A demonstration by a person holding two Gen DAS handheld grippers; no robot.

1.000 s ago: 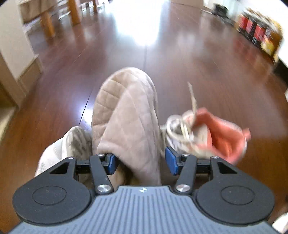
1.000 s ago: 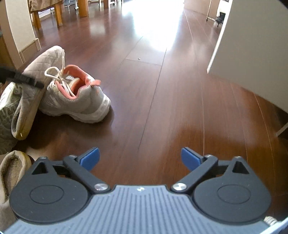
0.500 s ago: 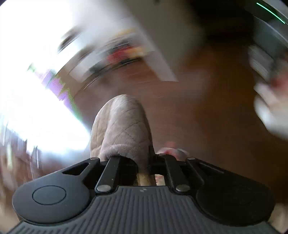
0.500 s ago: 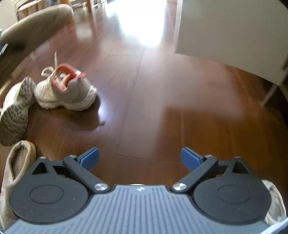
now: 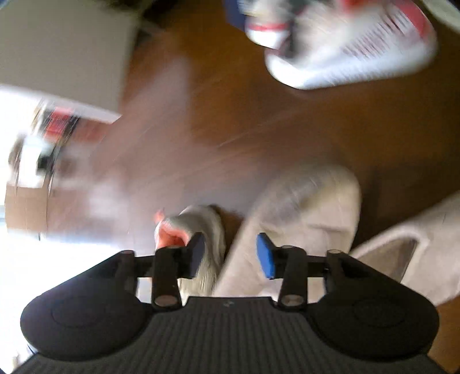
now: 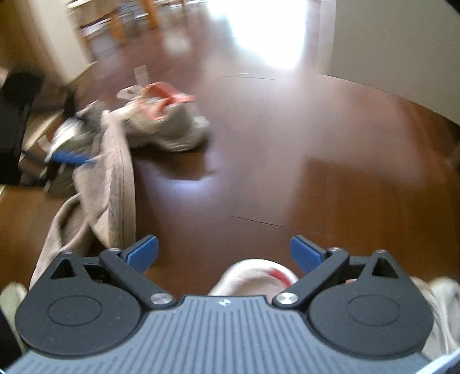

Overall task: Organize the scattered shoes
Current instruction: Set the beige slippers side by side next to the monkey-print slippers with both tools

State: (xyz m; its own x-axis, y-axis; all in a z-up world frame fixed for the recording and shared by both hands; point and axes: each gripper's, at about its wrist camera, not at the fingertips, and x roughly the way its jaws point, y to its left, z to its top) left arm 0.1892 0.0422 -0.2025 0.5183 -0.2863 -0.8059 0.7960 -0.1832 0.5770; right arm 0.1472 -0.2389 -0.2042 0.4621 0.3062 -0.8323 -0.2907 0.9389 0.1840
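The left wrist view is blurred. My left gripper [image 5: 231, 254] hangs over a beige quilted slipper [image 5: 304, 213]; its jaws are opening, the slipper's edge lies between the pads, and neither pad presses on it. A second beige slipper [image 5: 402, 244] lies just to the right. A grey sneaker with pink lining [image 5: 205, 230] sits at the left pad. A white and red sneaker [image 5: 345, 43] is farther off. My right gripper [image 6: 224, 253] stands wide open with nothing between its fingers, above the toe of the white and red sneaker [image 6: 253, 273]. The slipper [image 6: 115, 184] and grey sneaker [image 6: 166, 123] lie to its left.
Dark wooden floor [image 6: 287, 158] stretches ahead. A white panel [image 6: 402, 57] rises at the back right, wooden table legs [image 6: 118, 26] at the back left, a black bag [image 6: 14, 129] at the far left. A cardboard box [image 5: 26, 207] and red packs [image 5: 66, 126] lie off to one side.
My left gripper has rolled and swung across with the slipper, clamped shut on it, then let its jaws part beside the other slipper. The right gripper shifted; a white and red toe now shows under it.
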